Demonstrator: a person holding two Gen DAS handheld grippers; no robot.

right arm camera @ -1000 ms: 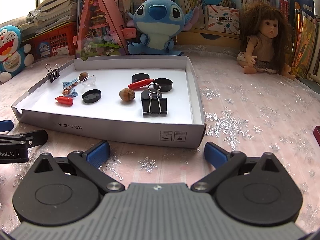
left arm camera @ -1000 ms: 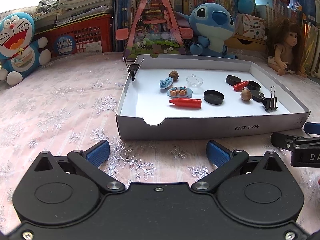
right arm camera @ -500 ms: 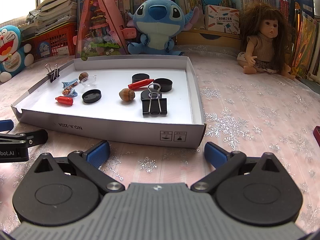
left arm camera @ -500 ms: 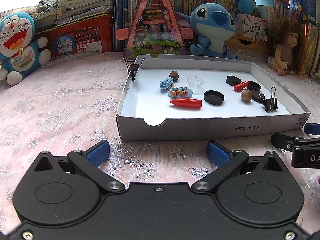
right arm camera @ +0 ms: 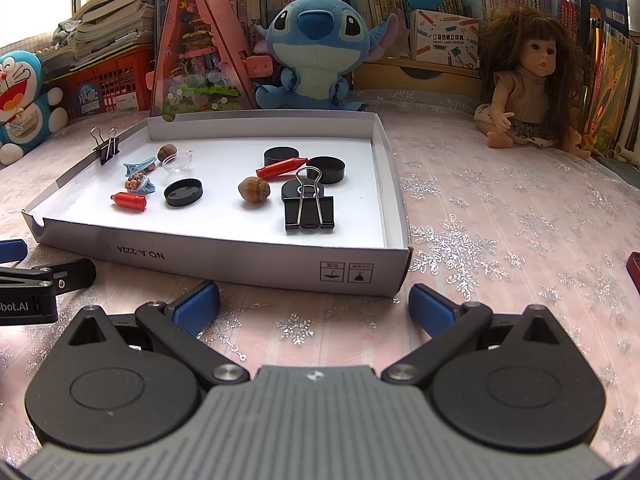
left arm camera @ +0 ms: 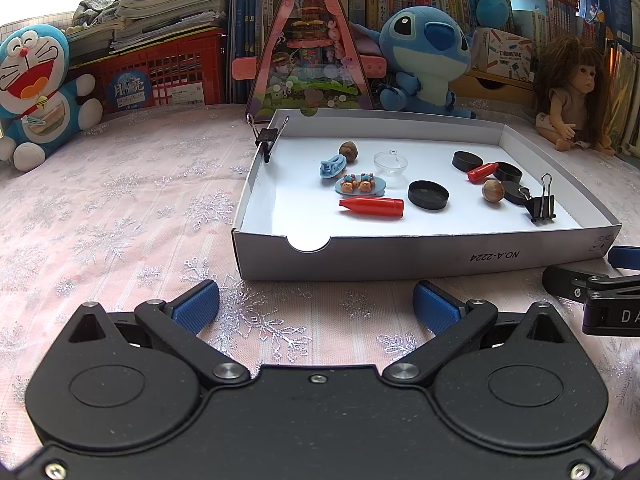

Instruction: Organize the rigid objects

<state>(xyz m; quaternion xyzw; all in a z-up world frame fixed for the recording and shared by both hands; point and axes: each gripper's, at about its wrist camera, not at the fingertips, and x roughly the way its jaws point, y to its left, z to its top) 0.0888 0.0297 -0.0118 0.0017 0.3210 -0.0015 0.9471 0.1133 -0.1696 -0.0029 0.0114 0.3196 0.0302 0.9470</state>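
A shallow white cardboard tray [left arm camera: 440,256] [right arm camera: 248,264] lies on the pink snowflake cloth. Inside it are a red bullet-shaped piece [left arm camera: 372,207] [right arm camera: 129,202], a second red one [left arm camera: 482,172] [right arm camera: 282,167], black round lids [left arm camera: 428,195] [right arm camera: 183,192], two nuts [left arm camera: 493,191] [right arm camera: 254,189], a clear dome [left arm camera: 390,161], a blue clip [left arm camera: 332,167] and a black binder clip [left arm camera: 541,205] [right arm camera: 309,210]. Another binder clip [left arm camera: 267,136] [right arm camera: 106,148] grips the tray's left wall. My left gripper [left arm camera: 316,308] and right gripper [right arm camera: 314,306] both stand open just before the tray's front wall, holding nothing.
Plush toys [left arm camera: 36,92] [right arm camera: 316,56], a pink triangular toy house [left arm camera: 308,44], a doll [right arm camera: 528,80], a red crate [left arm camera: 160,76] and bookshelves line the far edge. The right gripper's finger [left arm camera: 588,284] shows beside the tray's front right corner.
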